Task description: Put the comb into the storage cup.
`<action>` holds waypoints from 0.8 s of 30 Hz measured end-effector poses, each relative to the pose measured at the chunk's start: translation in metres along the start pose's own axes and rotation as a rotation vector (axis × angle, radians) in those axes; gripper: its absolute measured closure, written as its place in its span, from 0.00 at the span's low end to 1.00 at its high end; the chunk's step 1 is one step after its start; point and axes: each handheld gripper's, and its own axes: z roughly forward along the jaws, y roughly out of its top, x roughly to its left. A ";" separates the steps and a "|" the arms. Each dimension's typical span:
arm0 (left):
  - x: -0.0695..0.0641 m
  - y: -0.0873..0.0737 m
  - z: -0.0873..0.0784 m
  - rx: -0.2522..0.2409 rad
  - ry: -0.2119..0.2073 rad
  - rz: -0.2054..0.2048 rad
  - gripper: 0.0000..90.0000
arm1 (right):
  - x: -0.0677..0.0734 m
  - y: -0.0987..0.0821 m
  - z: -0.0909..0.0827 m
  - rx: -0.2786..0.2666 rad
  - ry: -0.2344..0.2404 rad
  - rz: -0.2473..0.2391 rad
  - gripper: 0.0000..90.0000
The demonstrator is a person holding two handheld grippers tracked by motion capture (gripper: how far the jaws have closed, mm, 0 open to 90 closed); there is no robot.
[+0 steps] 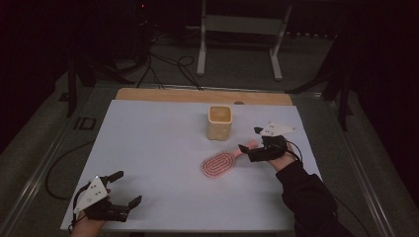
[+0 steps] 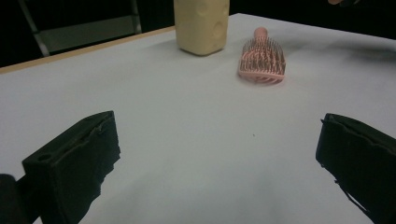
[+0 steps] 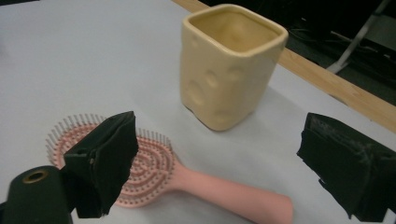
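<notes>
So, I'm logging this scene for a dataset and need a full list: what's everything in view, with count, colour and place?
brush: one, pink, lying bristles up right of the table's centre, handle toward the right gripper
cup: one, cream yellow, square and dimpled, upright just behind the brush, apart from it
sheet: one, white, covering most of the table
table: one, wooden edge showing at the far side
frame: one, pale metal, on the floor beyond the table
cables: several, black, on the floor behind the table
left gripper: one, black, near left corner, open, nothing between the jaws
right gripper: one, black, open, over the brush handle
sleeve: one, black, lower right
</notes>
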 end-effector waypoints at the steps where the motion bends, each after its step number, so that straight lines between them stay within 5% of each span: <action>1: 0.000 0.000 0.000 0.000 0.000 0.001 0.00 | 0.000 0.000 0.000 0.000 0.000 0.000 0.15; 9: 0.000 0.000 0.000 -0.002 0.000 0.001 0.00 | -0.011 -0.006 0.011 0.030 -0.023 0.039 0.29; 24: 0.000 0.000 0.000 -0.001 -0.002 -0.002 0.00 | -0.023 -0.010 0.027 0.101 -0.068 0.008 0.79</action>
